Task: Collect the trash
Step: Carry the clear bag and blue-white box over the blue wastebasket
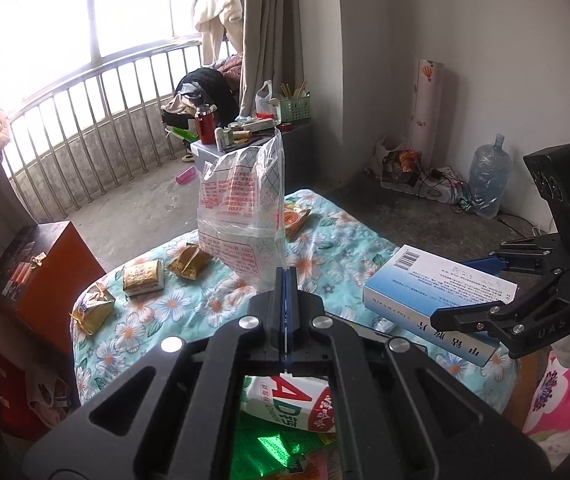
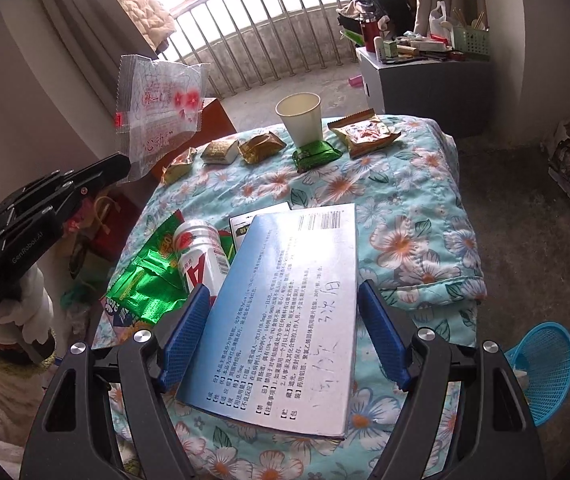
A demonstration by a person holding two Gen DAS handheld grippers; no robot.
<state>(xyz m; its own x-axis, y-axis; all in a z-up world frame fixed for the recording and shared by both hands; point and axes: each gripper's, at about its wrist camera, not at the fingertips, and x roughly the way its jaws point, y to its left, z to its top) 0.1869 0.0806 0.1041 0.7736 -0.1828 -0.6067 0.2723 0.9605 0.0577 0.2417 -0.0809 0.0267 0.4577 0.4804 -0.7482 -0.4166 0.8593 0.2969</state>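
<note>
The left hand-held gripper (image 1: 286,280), its blue-edged jaws pressed together, pinches the bottom edge of a crinkled clear plastic bag (image 1: 242,208) printed with red lettering and a thin lattice pattern; the bag stands upright above the jaws, its long axis vertical, lifted off the tabletop (image 1: 325,248), which is draped in a quilted turquoise cloth with orange-centred white flowers. The right hand-held gripper (image 2: 285,336) clamps a flat rectangular medicine box (image 2: 285,312), glossy blue fading to white, across its width between ribbed blue pads (image 2: 186,332); the box's long axis runs forward along the fingers, its barcode end pointing away toward the railing and tipped slightly right, held above the cloth. On the tabletop lie crumpled gold foil wrappers (image 2: 262,146), a shiny green foil packet (image 2: 316,156), an upright white paper cup (image 2: 300,120), a white cylindrical bottle (image 2: 201,256) lying on its side, and creased green metallic wrappers (image 2: 145,284). A blue mesh basket (image 2: 541,368) sits on the concrete floor at right.
</note>
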